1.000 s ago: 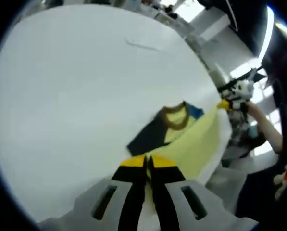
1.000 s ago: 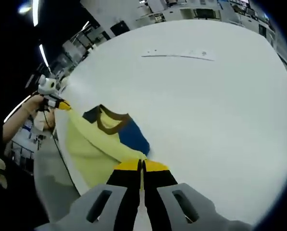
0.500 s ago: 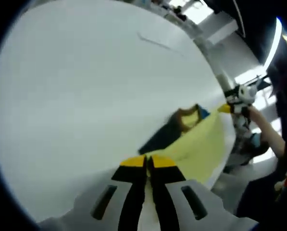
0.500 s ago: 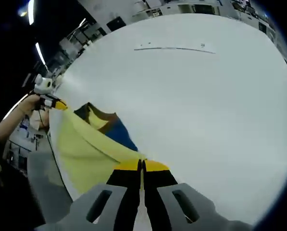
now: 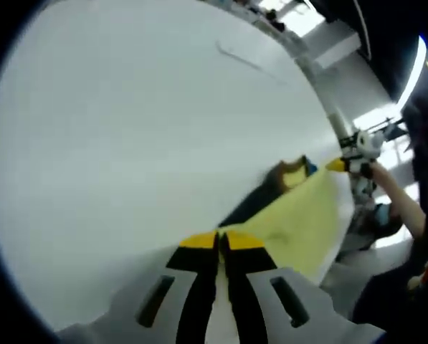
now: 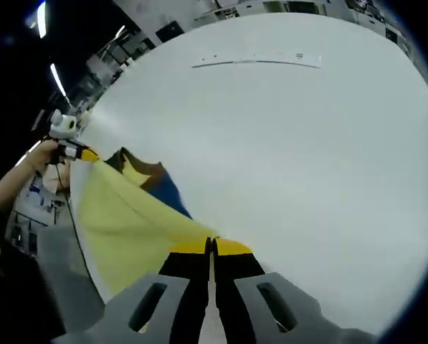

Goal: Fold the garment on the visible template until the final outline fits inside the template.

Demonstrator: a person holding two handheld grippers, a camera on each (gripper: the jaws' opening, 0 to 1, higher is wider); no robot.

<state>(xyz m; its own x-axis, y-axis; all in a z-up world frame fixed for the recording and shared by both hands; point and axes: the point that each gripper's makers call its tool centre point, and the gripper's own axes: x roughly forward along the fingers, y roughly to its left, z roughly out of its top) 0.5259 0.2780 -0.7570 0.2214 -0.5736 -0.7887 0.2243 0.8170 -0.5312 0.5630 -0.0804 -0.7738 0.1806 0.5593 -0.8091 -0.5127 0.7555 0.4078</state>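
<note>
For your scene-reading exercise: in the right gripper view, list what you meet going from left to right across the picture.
Person's hand → left gripper → yellow garment → right gripper → bare white table.

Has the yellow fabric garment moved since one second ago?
Yes. The yellow fabric garment now covers more of its blue sleeve and brown collar, lifted by both shut grippers.

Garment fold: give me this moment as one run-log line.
left gripper: shut on garment | right gripper: shut on garment | garment: yellow, stretched between grippers over white table
</note>
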